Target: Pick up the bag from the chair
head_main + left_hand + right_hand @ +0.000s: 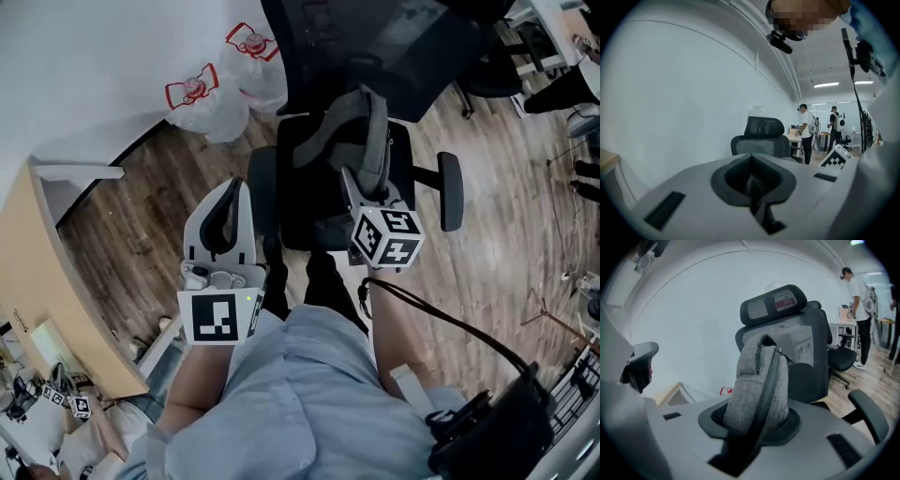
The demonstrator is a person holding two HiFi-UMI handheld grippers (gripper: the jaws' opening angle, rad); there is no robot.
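**Flat, cool office light; heavy fisheye in the gripper views**

The light is even and bluish. It comes from ceiling strip lights (826,85), which flare to plain white in the left gripper view. The white wall (84,56) is bright, close to washed out. The black office chair (300,206) sinks into shadow, its seat detail lost. Both gripper views bend straight lines and fall to black at the corners. The grey bag (759,380), close to the lens, looks slightly soft, perhaps from motion.
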